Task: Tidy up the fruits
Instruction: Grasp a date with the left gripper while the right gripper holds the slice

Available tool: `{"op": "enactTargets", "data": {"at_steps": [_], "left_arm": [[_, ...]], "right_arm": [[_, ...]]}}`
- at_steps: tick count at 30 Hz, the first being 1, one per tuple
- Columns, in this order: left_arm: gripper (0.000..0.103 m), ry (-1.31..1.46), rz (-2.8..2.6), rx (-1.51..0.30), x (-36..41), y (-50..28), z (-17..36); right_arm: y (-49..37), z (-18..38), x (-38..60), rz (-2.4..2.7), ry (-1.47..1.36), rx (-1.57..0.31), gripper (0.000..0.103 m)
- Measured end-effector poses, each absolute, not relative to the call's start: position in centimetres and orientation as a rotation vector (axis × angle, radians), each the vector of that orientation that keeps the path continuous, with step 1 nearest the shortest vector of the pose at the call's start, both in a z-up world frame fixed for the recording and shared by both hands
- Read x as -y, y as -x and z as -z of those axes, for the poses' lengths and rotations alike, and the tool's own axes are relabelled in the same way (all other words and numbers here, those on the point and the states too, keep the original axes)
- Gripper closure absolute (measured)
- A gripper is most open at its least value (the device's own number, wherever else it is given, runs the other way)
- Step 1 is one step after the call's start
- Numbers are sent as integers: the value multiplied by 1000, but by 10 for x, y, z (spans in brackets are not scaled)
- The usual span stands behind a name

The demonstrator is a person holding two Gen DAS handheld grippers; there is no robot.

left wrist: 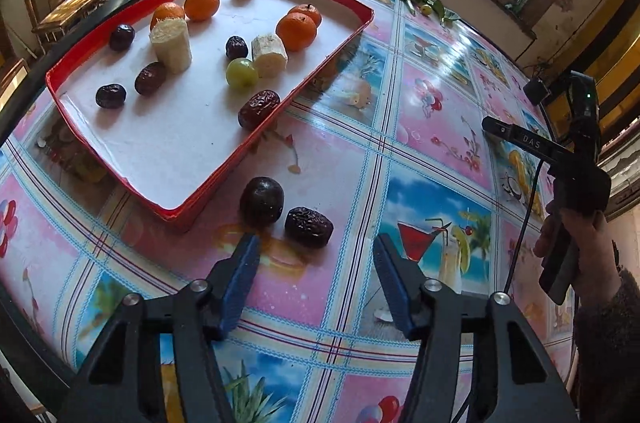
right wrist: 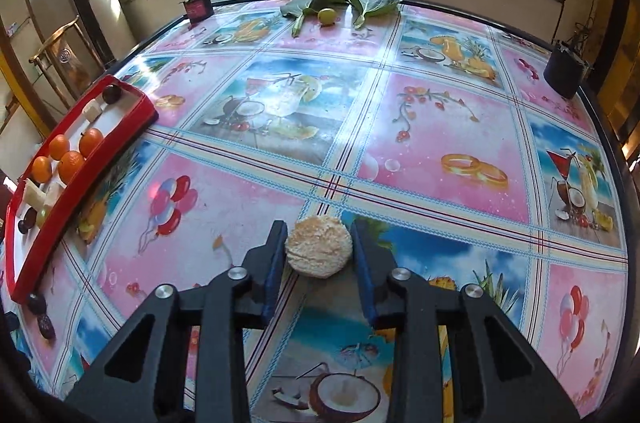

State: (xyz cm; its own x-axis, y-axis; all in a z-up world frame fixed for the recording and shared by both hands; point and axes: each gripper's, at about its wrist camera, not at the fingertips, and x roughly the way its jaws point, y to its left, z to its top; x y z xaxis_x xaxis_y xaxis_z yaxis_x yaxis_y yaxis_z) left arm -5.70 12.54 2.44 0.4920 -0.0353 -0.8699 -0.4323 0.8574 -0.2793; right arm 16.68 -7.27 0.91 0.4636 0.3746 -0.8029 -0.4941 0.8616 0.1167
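Fruits are what we sort, and the red tray (left wrist: pixel 256 139) is our landmark for every place. It lies on the desk (left wrist: pixel 424 111), which has a glossy cloth with pink and blue drink pictures.

Inside the tray we see four oranges (left wrist: pixel 296 31) toward its far side, three pale cut pieces (left wrist: pixel 171 43) with rough ends, one green grape (left wrist: pixel 241 73) near the middle, and several dark dates (left wrist: pixel 259 108), one of them just against the near wall.

Outside the tray, just beside its near corner, a round dark fruit (left wrist: pixel 262 201) and a wrinkled date (left wrist: pixel 308 227) lie on the desk, close to each other.

Our left gripper (left wrist: pixel 316 255) hangs over these two. Its blue fingers (left wrist: pixel 240 283) stand apart and hold nothing; both fruits are a little beyond the tips.

Well apart from the tray, to its right side, our right gripper (right wrist: pixel 319 247) is closed on another pale cut piece (right wrist: pixel 319 246). Both fingers (right wrist: pixel 276 263) press on its sides, and its rough round end faces the camera.

At the far edge of the desk, beyond the tray, we see green leaves (right wrist: pixel 340 3) with one small yellow-green fruit (right wrist: pixel 326 15).
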Motion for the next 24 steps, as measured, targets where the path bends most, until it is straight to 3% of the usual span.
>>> {"op": "enactTargets", "data": {"at_steps": [4,6,9,24], "left_arm": [[59,496,-266,-1009,-121,50,-23],[70,528,-253,-1008,-120,48,-21],[77,534,-251,-1002,-117,47,-20],[78,436,-191,-988,-101,25,-20]], "right_arm": [[-163,-10,73,-552,144,-959,69],[-161,-10,74,-557,147,-958,69],[-160,-10,76,-562,141,-959,69],[-154,-11,84,-571,134,-951,69]]}}
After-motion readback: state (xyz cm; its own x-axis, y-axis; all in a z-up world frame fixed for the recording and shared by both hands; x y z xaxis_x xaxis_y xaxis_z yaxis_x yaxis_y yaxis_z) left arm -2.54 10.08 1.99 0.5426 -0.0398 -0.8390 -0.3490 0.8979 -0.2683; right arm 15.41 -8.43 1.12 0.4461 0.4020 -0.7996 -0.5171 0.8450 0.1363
